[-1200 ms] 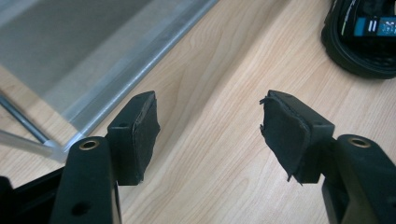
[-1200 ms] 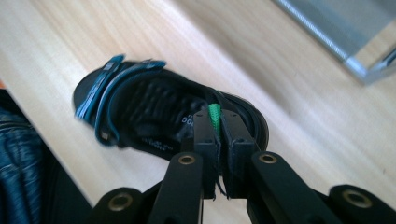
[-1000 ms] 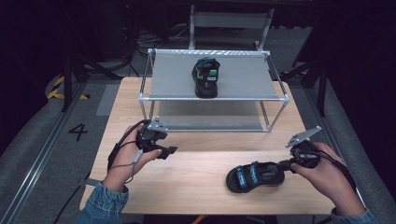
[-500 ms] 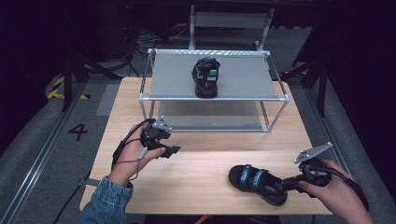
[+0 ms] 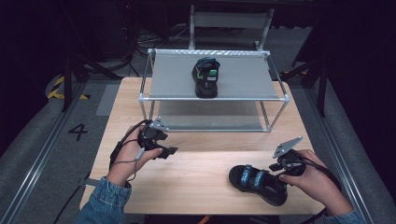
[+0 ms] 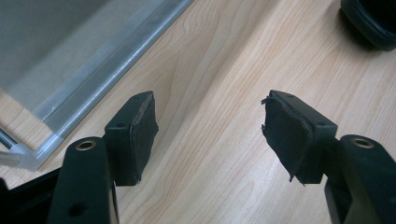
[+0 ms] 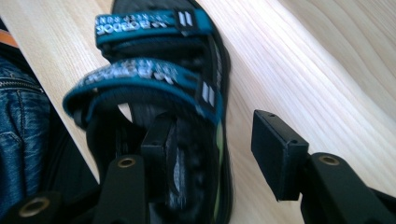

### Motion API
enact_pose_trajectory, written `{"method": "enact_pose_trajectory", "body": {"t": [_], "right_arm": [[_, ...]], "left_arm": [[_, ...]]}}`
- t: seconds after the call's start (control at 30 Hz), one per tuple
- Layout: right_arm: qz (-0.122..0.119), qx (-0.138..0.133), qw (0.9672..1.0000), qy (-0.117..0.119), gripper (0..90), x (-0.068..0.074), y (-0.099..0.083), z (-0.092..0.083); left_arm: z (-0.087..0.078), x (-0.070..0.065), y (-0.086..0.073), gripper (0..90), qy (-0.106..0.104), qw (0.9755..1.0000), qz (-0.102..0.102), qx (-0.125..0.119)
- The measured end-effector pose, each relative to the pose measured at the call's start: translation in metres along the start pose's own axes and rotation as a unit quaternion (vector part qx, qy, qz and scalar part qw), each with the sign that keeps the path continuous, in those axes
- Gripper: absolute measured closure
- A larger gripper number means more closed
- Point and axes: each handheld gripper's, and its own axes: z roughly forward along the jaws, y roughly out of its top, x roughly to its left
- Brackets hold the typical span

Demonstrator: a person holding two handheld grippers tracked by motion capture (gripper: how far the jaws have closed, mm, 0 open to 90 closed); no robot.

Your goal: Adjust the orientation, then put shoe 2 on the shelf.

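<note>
Two sandals, two claws and one two-tier rack on a pale wood-grain table (image 5: 196, 186). One black sandal with teal straps (image 5: 258, 183) lies flat near the table's front edge on the right side; its mate, the second sandal (image 5: 206, 77), stands on the grey top shelf of the metal-framed rack (image 5: 243, 74). The right claw (image 7: 212, 149) has just been opening: one jaw is inside the sandal's heel end, the other outside its rim over bare wood, pads not pressing. The left claw (image 6: 208, 133) stands wide open over bare wood beside a rack corner, holding nothing. The strap lettering is blurred; the sandal's heel is cut off in the right gripper view. Denim sleeves show at the table's front edge.
</note>
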Motion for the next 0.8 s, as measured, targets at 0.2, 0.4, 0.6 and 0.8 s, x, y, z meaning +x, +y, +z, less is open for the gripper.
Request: {"method": "enact_pose_trajectory", "body": {"t": [0.2, 0.4, 0.6, 0.8], "right_arm": [[-0.034, 0.018, 0.9993, 0.005, 64.2, 0.004, 0.010, 0.014], [-0.007, 0.012, 0.9999, -0.005, 73.4, 0.005, 0.013, 0.012], [0.025, 0.012, 0.9996, -0.009, 73.2, 0.008, 0.017, 0.002], [0.046, -0.005, 0.9988, -0.015, 72.7, 0.008, 0.027, -0.017]], "left_arm": [[0.001, 0.001, -0.002, 34.9, 0.001, 1.0000, -0.002, -0.001], [-0.003, 0.005, -0.005, 35.0, 0.003, 1.0000, -0.006, -0.007], [-0.005, 0.009, -0.008, 35.1, 0.005, 0.9999, -0.014, -0.007], [-0.009, 0.012, -0.012, 35.1, 0.009, 0.9996, -0.022, -0.015]]}}
